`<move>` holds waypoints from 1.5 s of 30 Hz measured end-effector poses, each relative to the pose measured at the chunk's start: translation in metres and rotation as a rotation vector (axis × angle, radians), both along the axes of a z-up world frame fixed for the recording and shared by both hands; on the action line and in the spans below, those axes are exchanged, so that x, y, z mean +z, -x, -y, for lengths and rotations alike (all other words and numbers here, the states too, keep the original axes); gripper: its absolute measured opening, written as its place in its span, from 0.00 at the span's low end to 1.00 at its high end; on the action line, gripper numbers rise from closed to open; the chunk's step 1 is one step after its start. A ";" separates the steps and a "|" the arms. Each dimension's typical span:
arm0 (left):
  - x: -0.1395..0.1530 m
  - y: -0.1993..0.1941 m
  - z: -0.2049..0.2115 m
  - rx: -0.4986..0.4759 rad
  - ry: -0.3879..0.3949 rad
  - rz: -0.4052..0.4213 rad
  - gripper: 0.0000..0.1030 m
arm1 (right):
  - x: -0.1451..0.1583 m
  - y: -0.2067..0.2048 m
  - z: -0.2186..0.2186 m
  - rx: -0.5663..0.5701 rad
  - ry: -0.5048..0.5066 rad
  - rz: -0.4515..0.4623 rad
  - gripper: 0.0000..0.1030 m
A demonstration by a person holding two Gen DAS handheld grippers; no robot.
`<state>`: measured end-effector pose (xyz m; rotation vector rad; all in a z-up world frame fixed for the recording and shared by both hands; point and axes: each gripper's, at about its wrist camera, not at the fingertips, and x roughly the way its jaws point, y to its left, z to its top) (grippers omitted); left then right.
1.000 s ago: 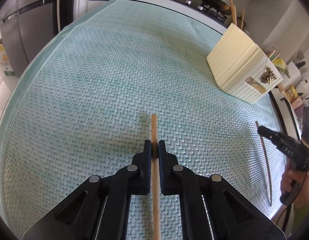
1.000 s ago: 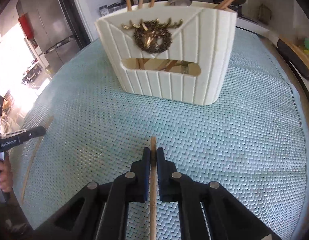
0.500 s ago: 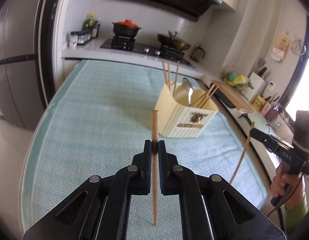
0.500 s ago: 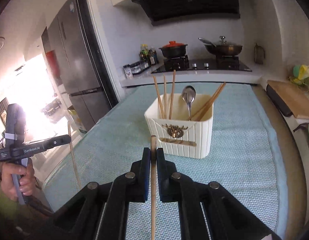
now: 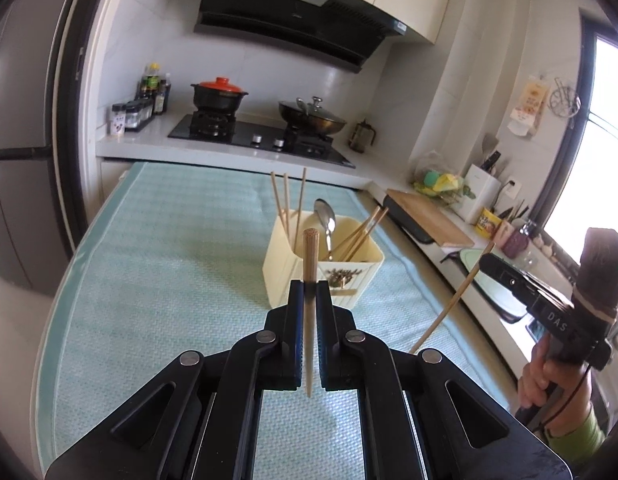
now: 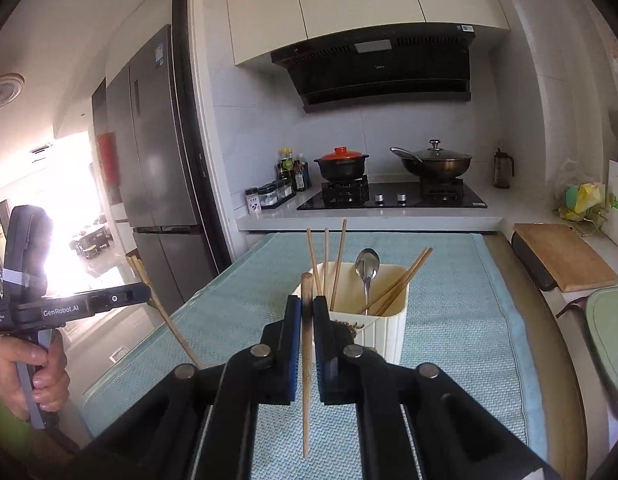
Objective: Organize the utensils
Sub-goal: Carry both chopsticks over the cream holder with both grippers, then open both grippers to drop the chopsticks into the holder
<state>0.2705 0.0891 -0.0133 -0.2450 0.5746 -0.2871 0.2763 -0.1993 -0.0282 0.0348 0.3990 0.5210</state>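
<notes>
My left gripper [image 5: 309,285] is shut on a wooden chopstick [image 5: 309,256] and holds it upright above the table. My right gripper [image 6: 307,300] is shut on a second wooden chopstick [image 6: 306,356], also raised. A cream utensil holder [image 5: 305,276] stands ahead on the teal mat, with several chopsticks and a metal spoon [image 5: 326,216] in it. It also shows in the right wrist view [image 6: 389,320], close behind my right gripper. Each view shows the other gripper at its side, with its chopstick [image 5: 449,308] [image 6: 169,320] hanging slanted.
The teal woven mat [image 5: 169,260] covers the table. Behind it is a counter with a stove [image 5: 261,138], a red-lidded pot and a wok. A wooden cutting board [image 6: 561,256] lies at the right. A fridge [image 6: 161,184] stands at the left.
Both grippers have lifted their chopsticks off the mat and tilted up to level. The holder now sits ahead of both, and the kitchen has come into view.
</notes>
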 end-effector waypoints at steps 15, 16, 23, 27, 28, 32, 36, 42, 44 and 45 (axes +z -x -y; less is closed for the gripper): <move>0.032 -0.027 0.011 -0.058 0.015 0.037 0.03 | 0.030 -0.023 0.008 -0.039 -0.009 0.053 0.06; 0.041 -0.030 0.012 -0.064 0.019 0.050 0.03 | 0.038 -0.026 0.008 -0.040 -0.005 0.070 0.06; 0.095 -0.075 0.022 -0.060 -0.008 0.142 0.03 | 0.096 -0.055 -0.006 -0.042 0.030 0.195 0.06; 0.104 -0.113 0.033 -0.018 -0.049 0.168 0.03 | 0.108 -0.086 -0.019 -0.058 0.053 0.234 0.06; 0.101 -0.122 0.035 -0.012 -0.052 0.162 0.03 | 0.106 -0.094 -0.022 -0.062 0.055 0.243 0.06; 0.077 -0.160 0.041 -0.006 -0.042 0.087 0.03 | 0.084 -0.134 -0.026 -0.055 0.024 0.166 0.06; 0.042 -0.188 0.051 -0.020 -0.071 -0.009 0.03 | 0.043 -0.175 -0.028 -0.030 -0.013 -0.004 0.06; -0.003 -0.217 0.057 -0.017 -0.102 -0.130 0.04 | -0.019 -0.227 -0.040 -0.012 0.002 -0.228 0.07; -0.010 -0.222 0.057 -0.011 -0.108 -0.145 0.05 | -0.032 -0.240 -0.039 -0.028 0.008 -0.269 0.08; -0.012 -0.223 0.057 -0.013 -0.112 -0.146 0.09 | -0.036 -0.245 -0.038 -0.040 0.009 -0.285 0.08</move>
